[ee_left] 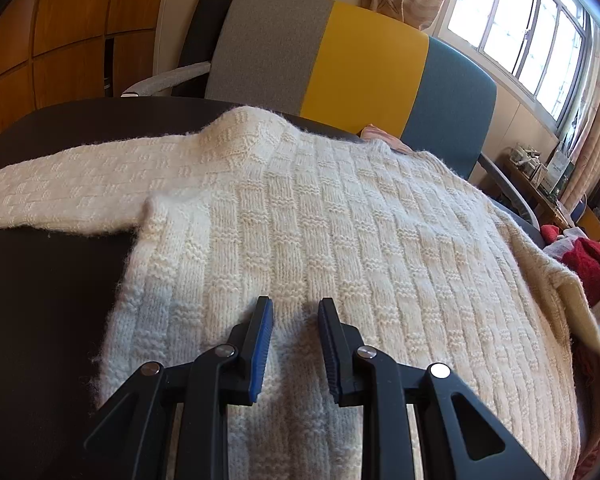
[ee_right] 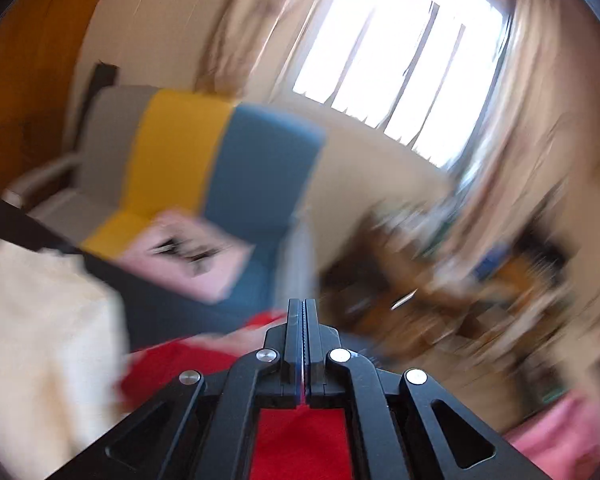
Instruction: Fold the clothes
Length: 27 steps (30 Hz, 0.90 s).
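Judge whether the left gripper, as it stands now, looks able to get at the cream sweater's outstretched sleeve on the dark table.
Probably yes. The left gripper hovers over the cream sweater with its jaws apart, and the sleeve lies flat on the dark table with nothing on it or between.

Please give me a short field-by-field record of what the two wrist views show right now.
garment: cream knit sweater, spread flat, one sleeve out to the left
surface: dark table
left gripper: fingers apart over the sweater's lower part; grip unclear
right gripper: fingers shut, nothing visibly between them
other clothes: red garment below the right gripper
behind table: grey, yellow and blue chair
right view: motion-blurred
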Each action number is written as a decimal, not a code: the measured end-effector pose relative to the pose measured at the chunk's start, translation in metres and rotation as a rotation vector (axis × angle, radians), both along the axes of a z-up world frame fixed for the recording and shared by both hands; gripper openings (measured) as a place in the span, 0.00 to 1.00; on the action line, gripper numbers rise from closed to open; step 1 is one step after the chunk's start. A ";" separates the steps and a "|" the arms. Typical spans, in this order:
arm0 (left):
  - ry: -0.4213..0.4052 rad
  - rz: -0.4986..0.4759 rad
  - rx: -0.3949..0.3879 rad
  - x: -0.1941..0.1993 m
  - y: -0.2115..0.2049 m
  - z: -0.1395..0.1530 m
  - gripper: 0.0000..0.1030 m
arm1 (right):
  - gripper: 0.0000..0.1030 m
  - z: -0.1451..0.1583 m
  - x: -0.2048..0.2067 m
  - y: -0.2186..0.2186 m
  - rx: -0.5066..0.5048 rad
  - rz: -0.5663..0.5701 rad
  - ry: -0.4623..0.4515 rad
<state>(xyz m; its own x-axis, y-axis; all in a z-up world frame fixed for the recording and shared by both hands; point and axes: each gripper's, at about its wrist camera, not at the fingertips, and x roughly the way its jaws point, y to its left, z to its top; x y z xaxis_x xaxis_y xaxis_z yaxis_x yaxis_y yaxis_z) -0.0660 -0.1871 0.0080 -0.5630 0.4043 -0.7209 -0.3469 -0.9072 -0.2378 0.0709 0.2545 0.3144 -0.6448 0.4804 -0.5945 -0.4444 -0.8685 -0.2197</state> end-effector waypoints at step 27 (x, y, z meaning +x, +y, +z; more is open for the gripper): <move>-0.001 0.000 0.007 -0.001 0.000 -0.001 0.23 | 0.04 -0.197 0.069 -0.065 -0.148 0.166 -0.299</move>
